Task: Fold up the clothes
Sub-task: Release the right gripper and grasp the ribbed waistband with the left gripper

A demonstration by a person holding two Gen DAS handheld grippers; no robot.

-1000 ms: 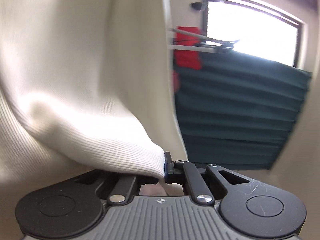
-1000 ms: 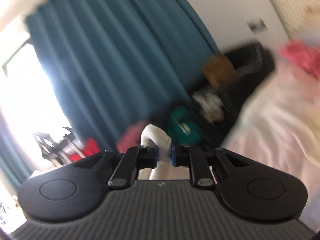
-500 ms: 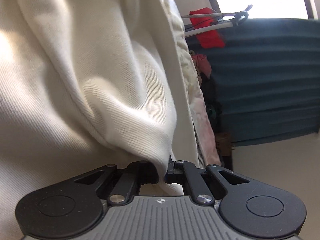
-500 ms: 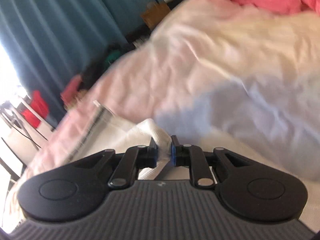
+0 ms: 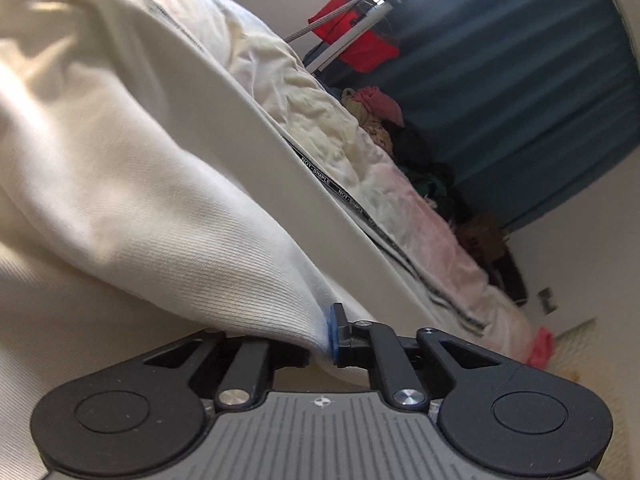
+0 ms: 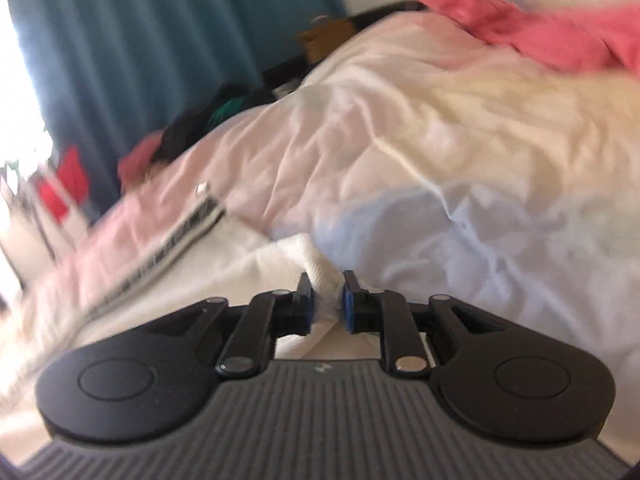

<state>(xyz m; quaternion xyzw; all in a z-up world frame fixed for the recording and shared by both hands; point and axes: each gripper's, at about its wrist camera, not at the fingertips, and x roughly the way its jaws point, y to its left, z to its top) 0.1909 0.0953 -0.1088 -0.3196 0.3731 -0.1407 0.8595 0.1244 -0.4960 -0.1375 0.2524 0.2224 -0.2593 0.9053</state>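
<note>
A cream-white knit garment [image 5: 132, 184] fills the left of the left wrist view, with a black-and-white printed stripe [image 5: 344, 196] along its edge. My left gripper [image 5: 326, 334] is shut on a fold of it; the left finger is hidden under cloth. In the right wrist view the same garment [image 6: 224, 264] lies low over the bed, its striped band [image 6: 176, 232] running to the left. My right gripper [image 6: 327, 300] is shut on a bunched ribbed edge of it, the jaws slightly apart around the cloth.
A bed with a rumpled pale quilt [image 6: 440, 128] lies beneath. A pink garment [image 6: 552, 28] lies at its far end. A heap of clothes [image 5: 380, 116] sits beside teal curtains [image 5: 520, 80]. A red item [image 5: 356, 40] hangs on a rack by the window.
Both grippers have swung down from pointing at the curtains toward the bed, carrying the garment with them. The garment now lies lower and more spread out. Both grips have held.
</note>
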